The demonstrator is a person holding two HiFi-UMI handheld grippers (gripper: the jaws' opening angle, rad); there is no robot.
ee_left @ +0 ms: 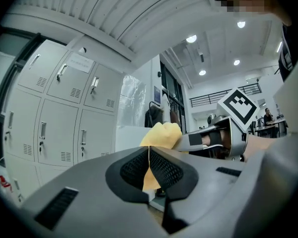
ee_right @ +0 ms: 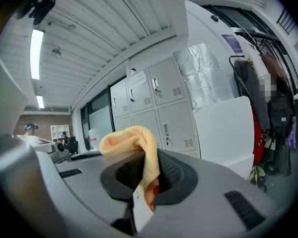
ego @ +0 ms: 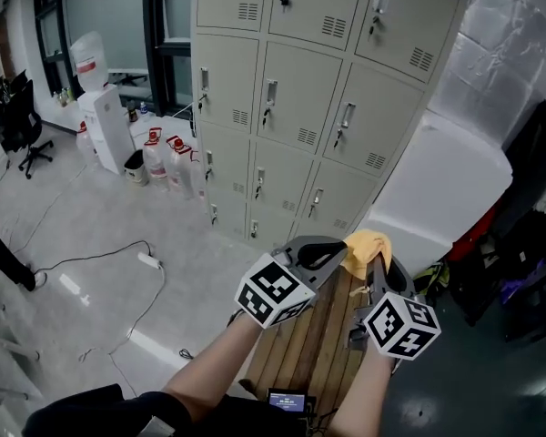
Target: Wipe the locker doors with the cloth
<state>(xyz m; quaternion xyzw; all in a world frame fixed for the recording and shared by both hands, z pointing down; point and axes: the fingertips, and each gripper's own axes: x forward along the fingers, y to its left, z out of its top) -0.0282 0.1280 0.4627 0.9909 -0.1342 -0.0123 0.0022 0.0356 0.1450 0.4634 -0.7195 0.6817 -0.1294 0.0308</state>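
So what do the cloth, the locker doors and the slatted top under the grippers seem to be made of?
Cloth: soft orange-yellow fabric, possibly microfibre. It folds limply and its surface is matte and fuzzy.
Locker doors: seemingly painted sheet metal in smooth beige, with punched vent slots and shiny metal handles.
Slatted top: looks like wood, brown planks with gaps between them.

There are one cloth (ego: 365, 242), two tongs (left tongs (ego: 340, 252), right tongs (ego: 380, 262)), one locker bank (ego: 300, 98) three doors wide, and, left of it, one water dispenser (ego: 105, 126).
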